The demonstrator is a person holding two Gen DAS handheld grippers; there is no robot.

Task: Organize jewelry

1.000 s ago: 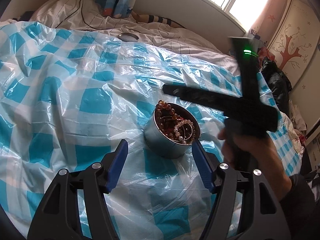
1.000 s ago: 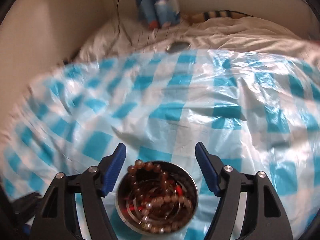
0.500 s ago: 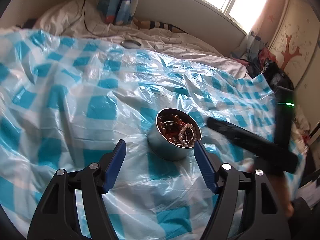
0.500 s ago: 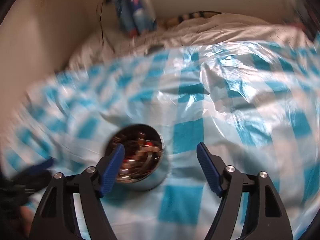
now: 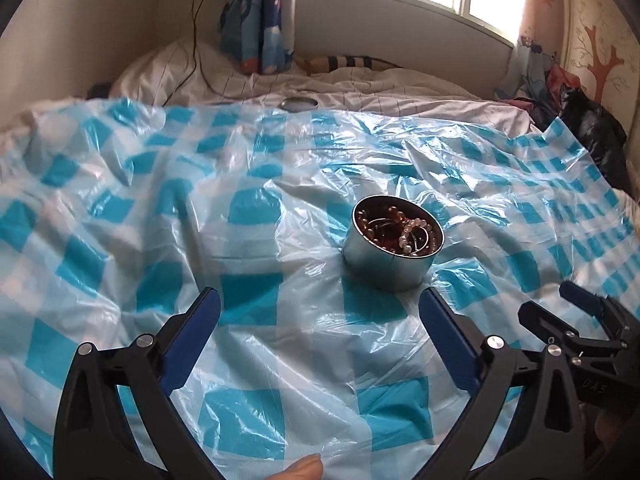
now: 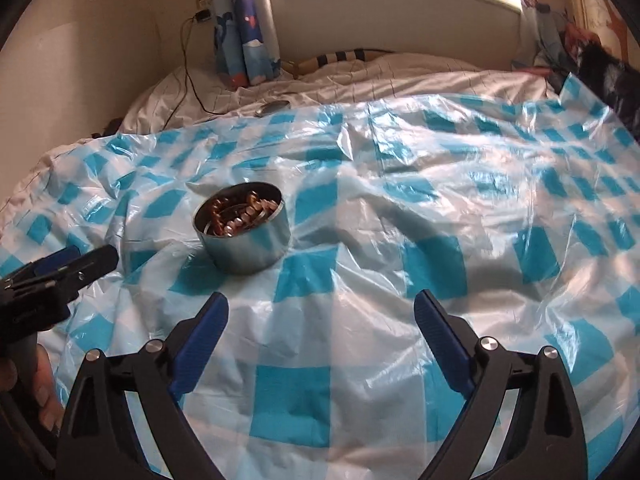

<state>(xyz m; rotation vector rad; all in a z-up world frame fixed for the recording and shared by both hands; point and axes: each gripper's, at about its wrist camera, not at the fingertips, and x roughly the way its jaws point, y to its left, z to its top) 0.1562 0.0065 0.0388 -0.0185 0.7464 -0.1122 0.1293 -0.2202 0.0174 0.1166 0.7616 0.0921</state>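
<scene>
A round metal tin (image 5: 390, 258) stands on a blue-and-white checked plastic sheet (image 5: 248, 264) spread over a bed. It holds brown and pale bead bracelets (image 5: 404, 228). In the right wrist view the tin (image 6: 246, 242) is left of centre with its beads (image 6: 240, 216) showing. My left gripper (image 5: 320, 320) is open and empty, nearer than the tin. My right gripper (image 6: 322, 318) is open and empty, to the right of the tin. Each gripper shows at the edge of the other's view.
A round metal lid (image 5: 298, 103) lies on the white bedding beyond the sheet. A blue curtain (image 5: 260, 20) and a black cable (image 5: 196, 40) are at the back wall under the window. Dark clothes (image 5: 592, 132) are piled at the far right.
My right gripper has drawn back from over the tin and moved right and down. My left gripper has also pulled back. The bracelet that hung over the rim is now inside the tin.
</scene>
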